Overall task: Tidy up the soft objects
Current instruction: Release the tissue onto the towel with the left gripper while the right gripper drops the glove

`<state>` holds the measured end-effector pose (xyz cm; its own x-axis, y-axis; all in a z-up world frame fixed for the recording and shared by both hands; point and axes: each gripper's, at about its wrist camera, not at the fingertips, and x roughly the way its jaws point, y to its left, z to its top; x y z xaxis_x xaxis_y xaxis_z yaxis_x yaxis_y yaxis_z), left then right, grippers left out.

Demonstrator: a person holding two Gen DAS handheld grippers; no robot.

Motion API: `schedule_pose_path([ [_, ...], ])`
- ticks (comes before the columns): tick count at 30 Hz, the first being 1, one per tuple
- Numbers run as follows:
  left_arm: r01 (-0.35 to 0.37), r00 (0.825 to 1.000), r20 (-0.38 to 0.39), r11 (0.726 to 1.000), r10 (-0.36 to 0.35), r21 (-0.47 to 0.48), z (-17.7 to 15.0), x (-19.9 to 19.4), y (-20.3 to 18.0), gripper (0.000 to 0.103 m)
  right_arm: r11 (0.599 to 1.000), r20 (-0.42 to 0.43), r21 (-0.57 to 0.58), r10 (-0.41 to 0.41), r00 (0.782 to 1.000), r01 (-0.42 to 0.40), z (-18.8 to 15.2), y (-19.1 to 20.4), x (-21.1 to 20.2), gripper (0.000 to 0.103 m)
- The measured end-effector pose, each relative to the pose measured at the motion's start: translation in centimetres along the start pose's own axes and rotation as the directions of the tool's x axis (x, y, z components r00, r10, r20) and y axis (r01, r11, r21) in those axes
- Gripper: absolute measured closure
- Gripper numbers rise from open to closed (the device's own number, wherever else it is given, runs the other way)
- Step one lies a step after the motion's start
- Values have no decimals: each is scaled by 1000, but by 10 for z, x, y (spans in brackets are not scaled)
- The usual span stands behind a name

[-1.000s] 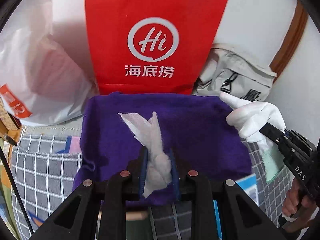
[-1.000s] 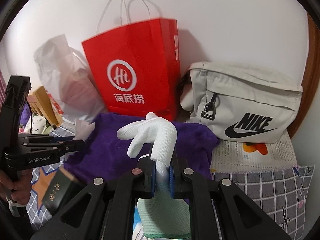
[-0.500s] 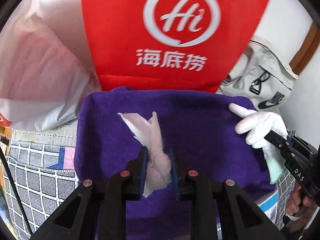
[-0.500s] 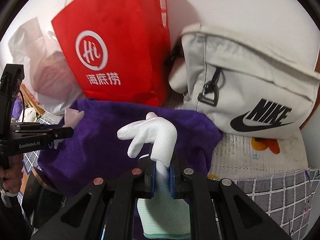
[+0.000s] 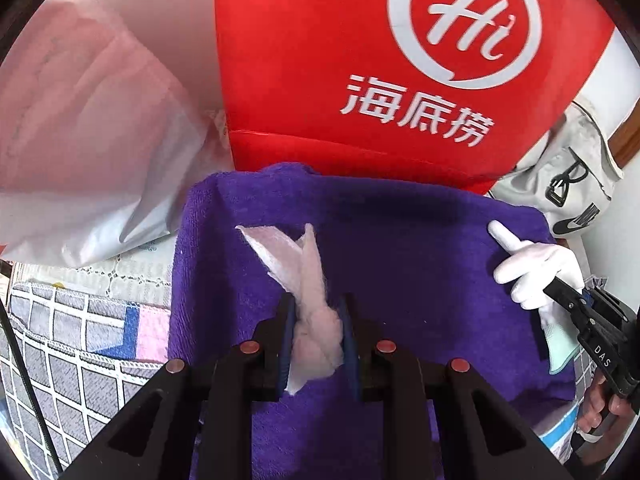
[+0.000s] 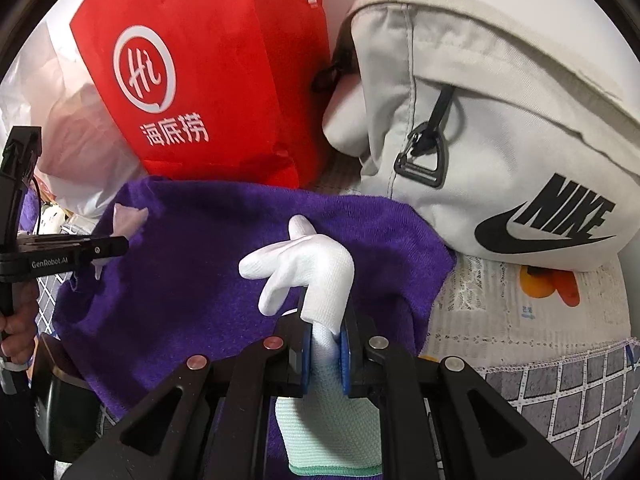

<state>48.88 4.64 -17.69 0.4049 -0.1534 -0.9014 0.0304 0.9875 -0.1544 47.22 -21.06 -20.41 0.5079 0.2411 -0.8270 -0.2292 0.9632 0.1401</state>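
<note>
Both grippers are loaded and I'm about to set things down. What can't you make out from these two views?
- Whatever the purple fleece towel lies on: covered in both views.
- Cuff of the white knit glove in the right gripper: partly hidden behind its fingers.
- Inside of the red paper bag: top cut off by both frames.
- Whether the pale fluffy wad in the left gripper touches the towel: unclear.

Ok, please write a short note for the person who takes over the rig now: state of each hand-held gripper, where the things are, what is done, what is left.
Left hand-held gripper: shut on the cotton wad, held above the purple towel.
Right hand-held gripper: shut on the white glove, over the towel's right part.
The towel lies in front of the red paper bag, beside the grey Nike bag.
Done: both soft things picked up.
Left: probably put both down; where is not visible.
</note>
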Motion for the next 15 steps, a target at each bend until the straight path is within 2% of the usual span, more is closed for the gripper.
schedule_pose_path([
  [6, 14, 1000, -23, 1000, -15, -12, 5, 13, 2, 79, 1000, -14, -5, 0, 1000, 0, -2, 0, 5, 91],
  [7, 18, 1000, -26, 1000, -18, -14, 6, 14, 3, 79, 1000, -11, -12, -1, 1000, 1, -2, 1, 3, 89],
  [8, 21, 999, -27, 1000, -21, -15, 3, 11, 6, 78, 1000, -6, -18, -2, 1000, 2, -2, 2, 2, 81],
  [9, 26, 999, -25, 1000, -26, -17, 3, 11, 8, 74, 1000, 3, -22, -3, 1000, 3, -2, 2, 1, 74],
  [10, 25, 999, -24, 999, -25, -20, 4, 10, 8, 70, 1000, 19, -25, -5, 1000, 6, -3, 2, -3, 60],
  [11, 20, 1000, -20, 1000, -21, -22, 5, 9, 9, 56, 1000, 33, -27, -6, 999, 7, -3, 3, -6, 49],
  [12, 12, 1000, -12, 1000, -12, -22, 5, 7, 9, 43, 999, 44, -31, -7, 999, 9, -3, 4, -10, 47],
  [15, -16, 1000, 13, 1000, 16, -10, 4, -7, 11, 40, 999, 59, -36, -11, 998, 13, -5, 8, -23, 46],
])
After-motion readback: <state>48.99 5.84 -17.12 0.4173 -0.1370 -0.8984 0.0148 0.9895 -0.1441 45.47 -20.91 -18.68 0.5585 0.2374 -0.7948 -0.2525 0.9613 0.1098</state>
